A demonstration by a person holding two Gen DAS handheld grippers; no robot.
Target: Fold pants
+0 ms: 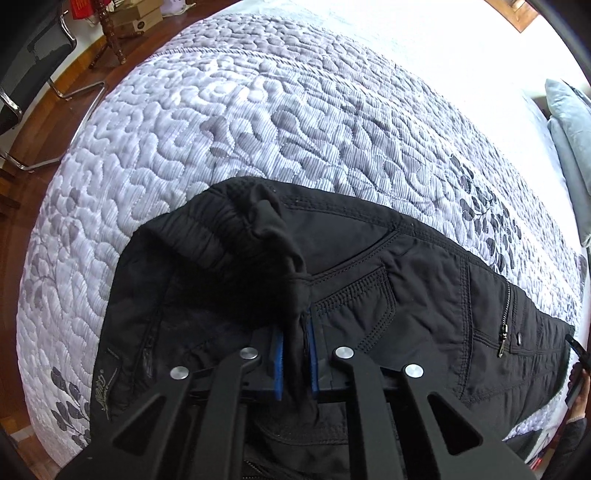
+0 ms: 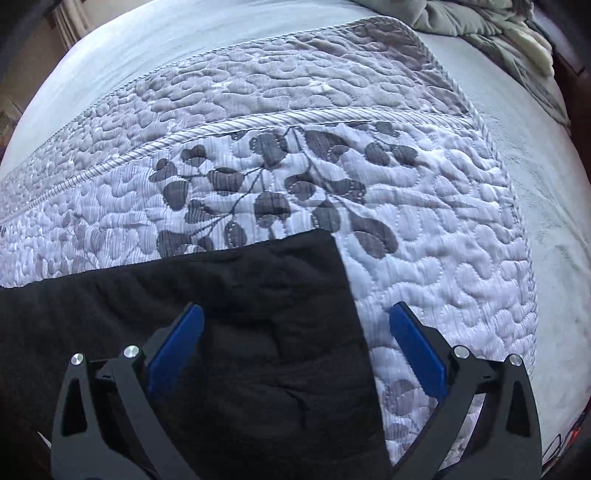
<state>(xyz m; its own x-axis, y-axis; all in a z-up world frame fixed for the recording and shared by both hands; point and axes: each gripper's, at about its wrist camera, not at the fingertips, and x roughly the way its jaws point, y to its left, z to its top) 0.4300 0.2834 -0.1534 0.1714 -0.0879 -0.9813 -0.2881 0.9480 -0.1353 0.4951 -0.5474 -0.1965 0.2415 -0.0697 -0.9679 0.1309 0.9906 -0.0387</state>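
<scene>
Black pants (image 1: 388, 306) lie on a quilted grey-white bedspread (image 1: 258, 122). In the left wrist view I see the waist end with pockets and a zipper. My left gripper (image 1: 294, 325) is shut on a bunched fold of the black fabric and lifts it a little over the waistband. In the right wrist view the leg end of the pants (image 2: 258, 314) lies flat, its hem edge running down the middle. My right gripper (image 2: 295, 317) is open and empty, hovering over that hem edge, the left pad over the fabric and the right pad over the bedspread (image 2: 424, 184).
A chair with a chrome frame (image 1: 33, 85) and cardboard boxes (image 1: 136, 18) stand on the wooden floor beyond the bed's left edge. A grey pillow (image 1: 569, 122) lies at the right. Crumpled green bedding (image 2: 491, 26) lies at the far right corner.
</scene>
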